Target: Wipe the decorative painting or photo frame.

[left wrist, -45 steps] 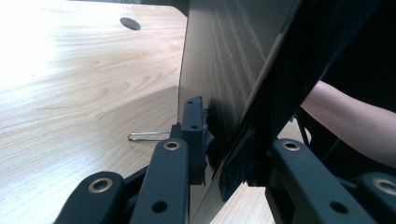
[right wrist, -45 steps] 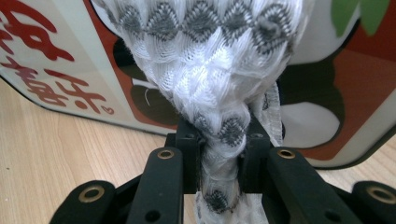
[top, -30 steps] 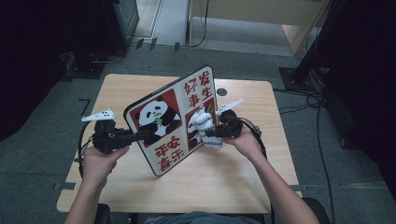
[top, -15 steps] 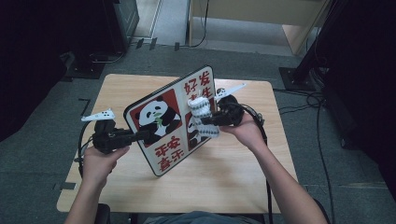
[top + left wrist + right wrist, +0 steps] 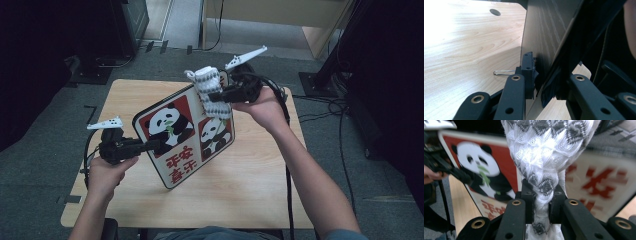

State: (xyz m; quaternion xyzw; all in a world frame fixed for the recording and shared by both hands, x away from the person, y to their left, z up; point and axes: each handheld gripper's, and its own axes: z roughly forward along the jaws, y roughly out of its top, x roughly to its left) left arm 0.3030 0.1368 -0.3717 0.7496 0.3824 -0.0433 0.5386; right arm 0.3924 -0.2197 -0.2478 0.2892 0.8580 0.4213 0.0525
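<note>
High view: the board, printed with two pandas and red characters, stands tilted on the wooden surface, its lower corner touching the wood near the middle and its top leaning toward 12 o'clock. The left gripper, at 9 o'clock, has its jaws clamped on the board's left edge beside the larger panda. The right gripper, at about 1 o'clock, is raised over the board's top right corner and holds a white-and-grey cloth, which drapes down in front of the upper right panel. Cables trail from that gripper along the forearm.

Left gripper view: the board is seen edge-on, its wood-grain back facing the camera, rising from between the two black jaws at 6 o'clock. The jaws are together on its edge, one pad on each face. A thin wire clip lies on the surface just left of the jaws, and a round hole sits in the wood at 11 o'clock.

Right gripper view: the cloth fills the centre, bunched and pinched between the jaws at 6 o'clock, spreading wide toward 12 o'clock. Behind it the board shows a panda at 9 o'clock and blurred red characters at 3 o'clock; whether cloth touches board is hard to tell here. The left gripper meets the board at 9 o'clock.
</note>
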